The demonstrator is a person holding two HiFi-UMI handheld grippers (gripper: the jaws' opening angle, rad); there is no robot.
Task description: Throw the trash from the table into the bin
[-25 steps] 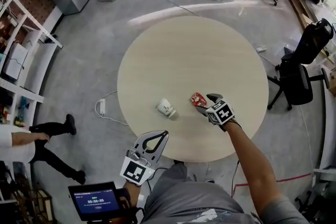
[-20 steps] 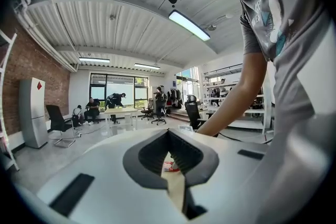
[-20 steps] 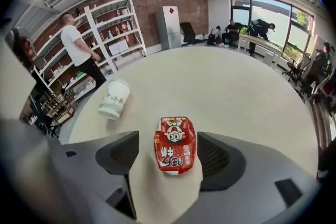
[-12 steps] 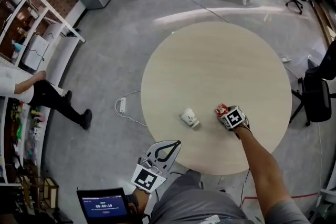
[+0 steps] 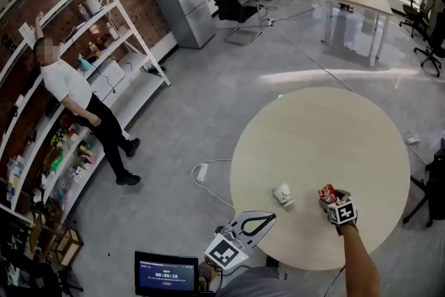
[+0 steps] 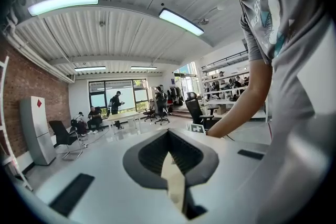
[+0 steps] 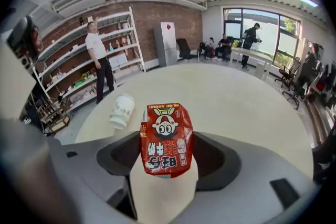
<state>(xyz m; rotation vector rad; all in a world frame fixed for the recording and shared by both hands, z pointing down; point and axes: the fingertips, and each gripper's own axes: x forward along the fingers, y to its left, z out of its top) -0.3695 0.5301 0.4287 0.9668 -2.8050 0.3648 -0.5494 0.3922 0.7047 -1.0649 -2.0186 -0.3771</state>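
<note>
Near the round table's [image 5: 327, 135] front edge, the right gripper [image 5: 334, 199] has just been opening its jaws, which stand wide around the red drink carton [image 7: 166, 136] on the tabletop. The left gripper [image 5: 268, 218] hangs closed and empty.

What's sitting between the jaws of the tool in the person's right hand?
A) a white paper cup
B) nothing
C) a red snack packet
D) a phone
C: the red snack packet stands between the right gripper's open jaws, which have just been opening; the white cup lies apart on the table.
</note>
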